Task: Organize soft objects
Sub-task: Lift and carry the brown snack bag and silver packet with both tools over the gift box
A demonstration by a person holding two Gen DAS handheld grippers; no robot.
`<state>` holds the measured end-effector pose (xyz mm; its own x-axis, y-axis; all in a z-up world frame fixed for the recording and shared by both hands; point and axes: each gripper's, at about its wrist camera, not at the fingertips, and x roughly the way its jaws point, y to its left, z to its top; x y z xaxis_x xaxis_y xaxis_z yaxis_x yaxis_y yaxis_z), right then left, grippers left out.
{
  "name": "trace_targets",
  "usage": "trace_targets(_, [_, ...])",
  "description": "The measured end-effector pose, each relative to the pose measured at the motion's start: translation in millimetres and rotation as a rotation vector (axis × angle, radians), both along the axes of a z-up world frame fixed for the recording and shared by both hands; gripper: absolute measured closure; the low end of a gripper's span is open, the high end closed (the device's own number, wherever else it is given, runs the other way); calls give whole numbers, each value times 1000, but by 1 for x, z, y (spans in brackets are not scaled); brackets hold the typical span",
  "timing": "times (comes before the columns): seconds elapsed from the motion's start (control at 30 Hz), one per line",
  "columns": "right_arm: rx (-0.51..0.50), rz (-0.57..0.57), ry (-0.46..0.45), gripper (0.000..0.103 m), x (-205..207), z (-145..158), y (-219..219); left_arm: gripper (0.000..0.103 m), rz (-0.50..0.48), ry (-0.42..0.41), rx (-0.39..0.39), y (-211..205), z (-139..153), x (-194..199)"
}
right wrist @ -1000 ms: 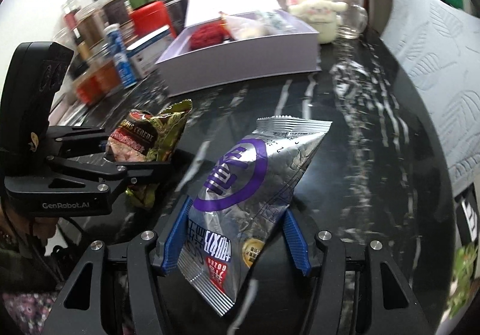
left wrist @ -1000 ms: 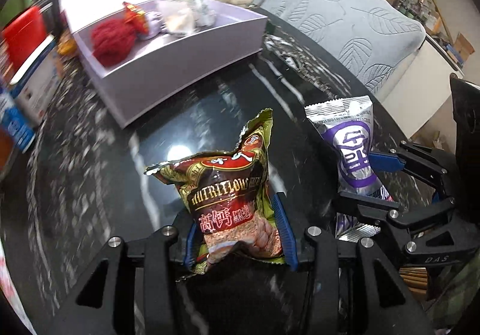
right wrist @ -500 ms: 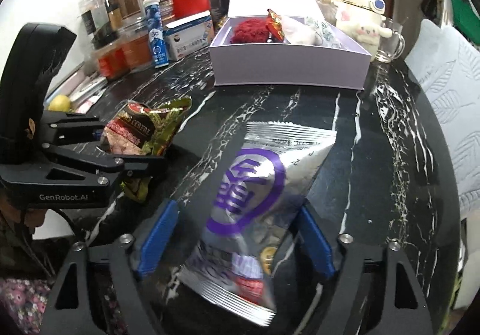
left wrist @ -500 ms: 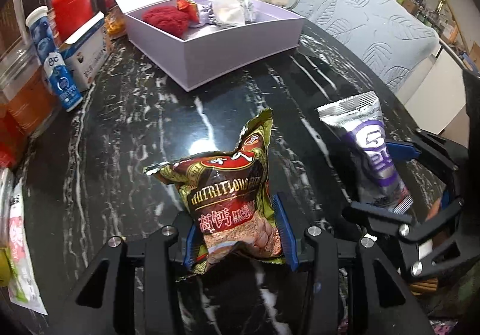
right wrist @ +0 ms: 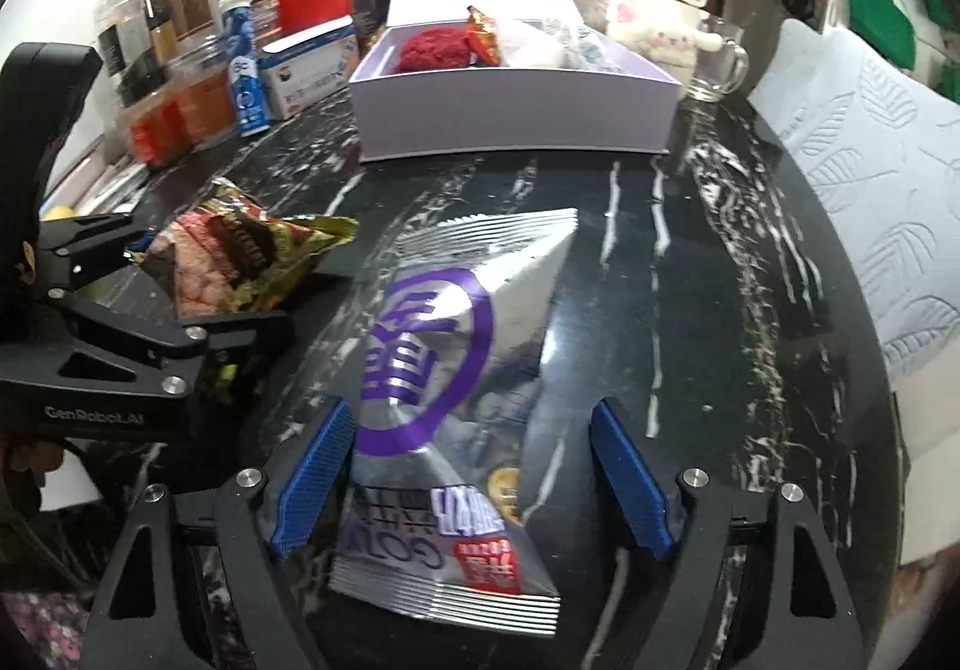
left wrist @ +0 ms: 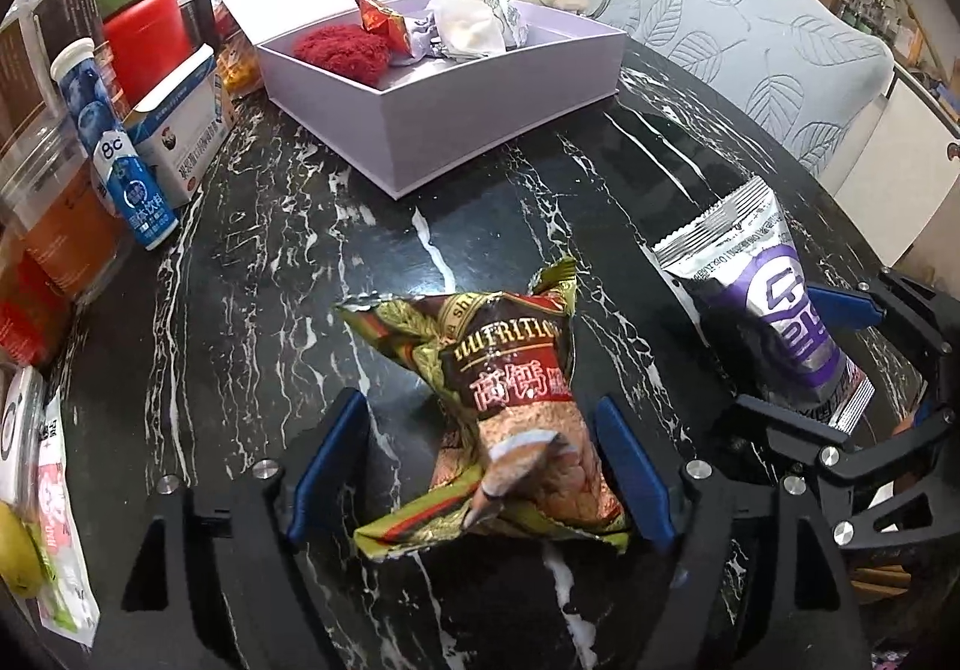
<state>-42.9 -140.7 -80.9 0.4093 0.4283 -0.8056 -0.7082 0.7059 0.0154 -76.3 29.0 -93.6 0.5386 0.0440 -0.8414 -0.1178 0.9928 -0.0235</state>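
The left gripper (left wrist: 480,466) is standing with its fingers wide, having just been opening, around a green and red snack bag (left wrist: 510,406) that is reading "NUTRITIO" with red Chinese characters; its blue pads are sitting clear of the bag on both sides. The right gripper (right wrist: 471,484) is likewise spread wide around a silver packet (right wrist: 456,388) bearing a purple ring logo and "GO", lying flat on the counter (right wrist: 720,310). Black marble with white veins is lying open between the bags and the far lilac box (left wrist: 498,111), which is holding a red fluffy ball (left wrist: 342,51). A blue tube (left wrist: 114,147) marked "8c" is crowding the left edge, and "GenRobot.AI" is showing on the left tool.
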Motion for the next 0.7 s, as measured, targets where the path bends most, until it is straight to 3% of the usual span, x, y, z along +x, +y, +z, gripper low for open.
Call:
trace_targets(0.13, [-10,-13,-14,22,0,-1,-1,24,-7,-18,5,0,0,1])
trace_targets(0.17, [-2,-11,-21,34,-1,0,-1,25,-11,-23,5,-1,1,0])
trace_targets(0.2, [6,2,-29,52,-2,1,-1,35,-12,-30,4,-1,1,0])
trace_targets(0.23, [7,12,-34,56,-4,2,0,43,-13,-37,5,-2,1,-1])
trace_targets(0.27, [5,13,-33,57,-4,2,1,53,-16,-51,4,-3,3,-2])
trace_targets(0.4, [6,38,-29,63,-6,3,3,59,-9,-71,-1,-4,4,-3])
trace_targets(0.7, [65,59,32,64,-8,5,-2,60,-17,-56,-56,-6,7,-12])
